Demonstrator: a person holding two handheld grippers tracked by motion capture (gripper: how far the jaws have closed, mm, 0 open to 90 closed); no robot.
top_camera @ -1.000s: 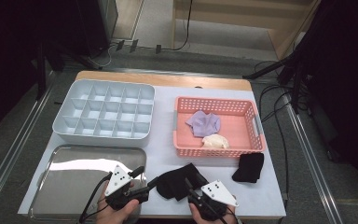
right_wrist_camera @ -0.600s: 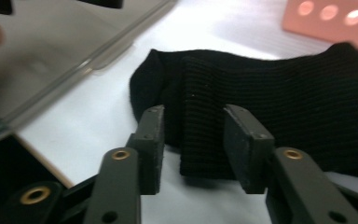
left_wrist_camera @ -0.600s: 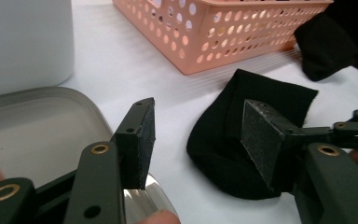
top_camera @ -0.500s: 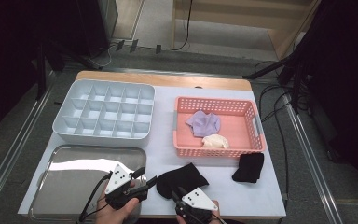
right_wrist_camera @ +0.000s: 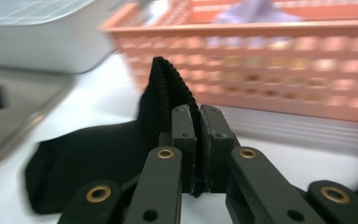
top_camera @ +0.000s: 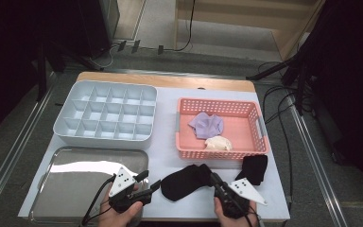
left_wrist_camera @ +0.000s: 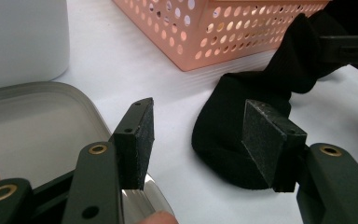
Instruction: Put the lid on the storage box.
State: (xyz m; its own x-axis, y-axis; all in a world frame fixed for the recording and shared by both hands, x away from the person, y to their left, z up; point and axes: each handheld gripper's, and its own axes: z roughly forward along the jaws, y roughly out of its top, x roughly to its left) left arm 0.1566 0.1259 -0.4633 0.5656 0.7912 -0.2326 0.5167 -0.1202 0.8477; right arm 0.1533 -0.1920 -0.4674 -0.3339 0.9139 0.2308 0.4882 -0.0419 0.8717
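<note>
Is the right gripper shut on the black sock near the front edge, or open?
Shut: the right gripper's jaws pinch a raised fold of the black fabric sock.

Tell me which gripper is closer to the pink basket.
Right. The right gripper, pinching the black sock, sits just below the pink basket; the left gripper is farther off, beside the metal tray.

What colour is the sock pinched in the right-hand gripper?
Black. The sock shows best in the right gripper view, clamped in the right gripper.

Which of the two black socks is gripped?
The left sock, pinched at its raised edge by the right gripper. The other sock lies untouched by the basket's right corner.
</note>
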